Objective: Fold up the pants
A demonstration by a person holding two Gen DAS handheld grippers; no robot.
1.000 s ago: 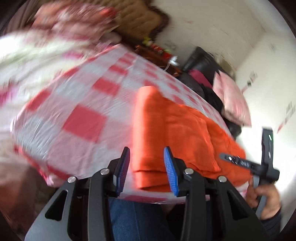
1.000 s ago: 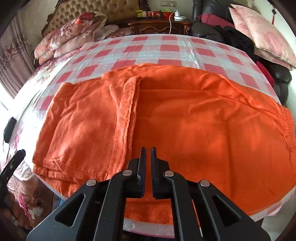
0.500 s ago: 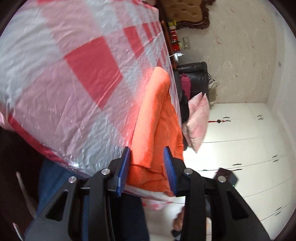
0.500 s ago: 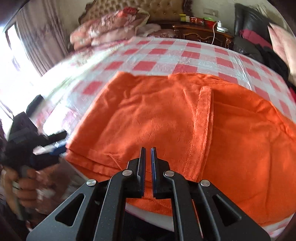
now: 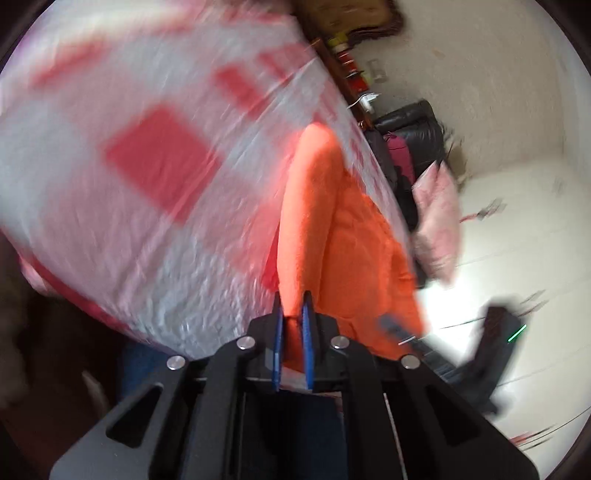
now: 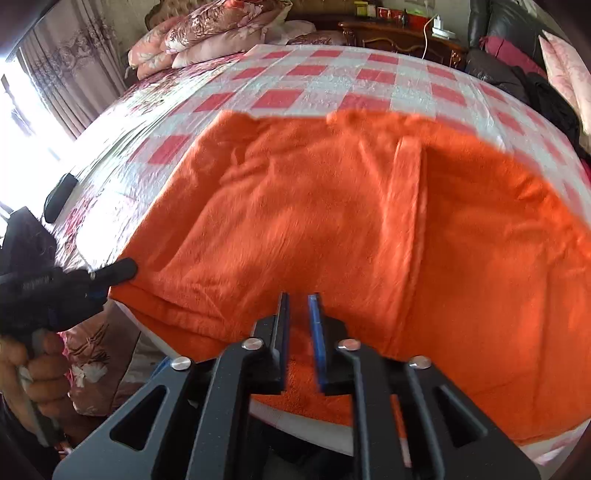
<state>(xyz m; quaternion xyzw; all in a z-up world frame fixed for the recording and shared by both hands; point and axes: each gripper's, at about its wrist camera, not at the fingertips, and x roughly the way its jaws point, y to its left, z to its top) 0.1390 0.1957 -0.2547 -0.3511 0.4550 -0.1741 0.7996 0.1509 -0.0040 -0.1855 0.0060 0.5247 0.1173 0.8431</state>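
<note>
Orange fleece pants (image 6: 332,206) lie spread flat near the front edge of the bed, with one part folded over. My left gripper (image 5: 293,306) is closing, and its blue pads pinch the pants' (image 5: 347,236) near left corner edge. In the right wrist view the same left gripper (image 6: 114,271) sits at that corner, held by a hand (image 6: 33,376). My right gripper (image 6: 298,295) hovers over the pants' front hem. Its jaws are opening by a narrow gap; cloth lies below them and nothing is gripped.
The bed's red-and-white checked plastic cover (image 6: 306,88) stretches beyond the pants. Floral pillows (image 6: 207,33) lie at the head, next to a wooden nightstand (image 6: 399,33). Dark clothes and a pink cushion (image 6: 565,66) are piled at right. A black object (image 6: 59,197) rests at the bed's left side.
The left gripper's jaws went from wide apart to closed on the pants' corner. The right gripper drifted left along the front hem, and its shut jaws parted a little.
</note>
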